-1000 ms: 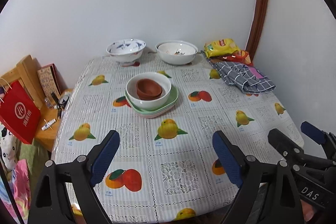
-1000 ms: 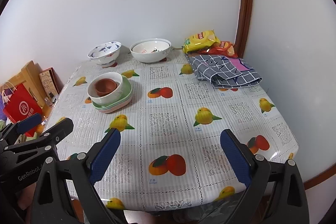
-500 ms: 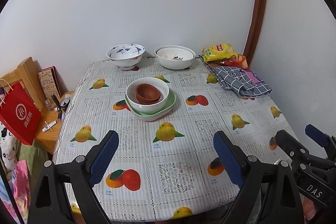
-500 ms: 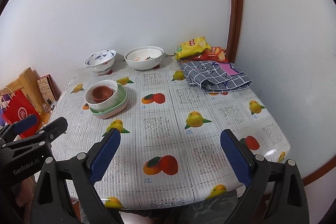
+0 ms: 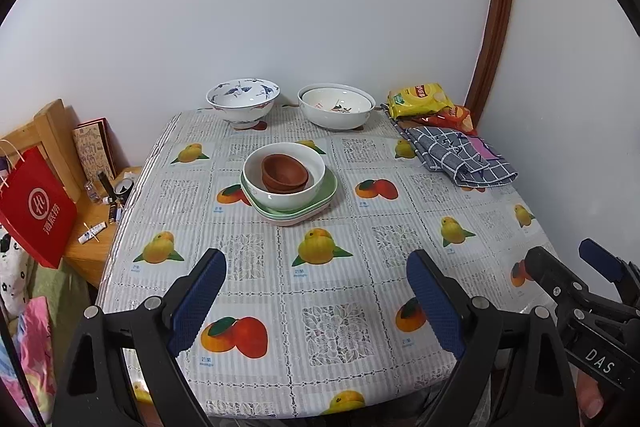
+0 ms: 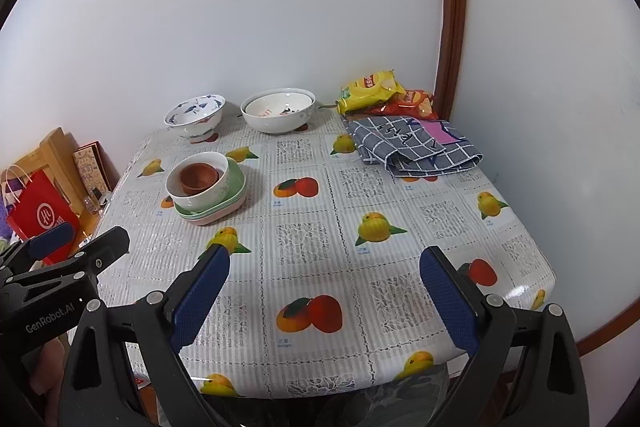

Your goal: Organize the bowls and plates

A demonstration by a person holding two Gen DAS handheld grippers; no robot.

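Though both fingers wide (nothing between), toiletries [image 5: 94,231] on side shelf [image 5: 86,247]: left view only.

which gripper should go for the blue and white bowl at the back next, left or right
Probably left. The blue patterned bowl sits at the back left of the table, nearly straight ahead of the open left gripper. The right gripper, also open and empty, sits further right.

Readable stuff: "DAS" in white on the right tool [image 5: 568,267], seen from the left camera. "GenRobot.AI" on the left tool [image 6: 80,239], seen from the right one. Red bag [image 5: 38,203] has Chinese characters, too small to make out.
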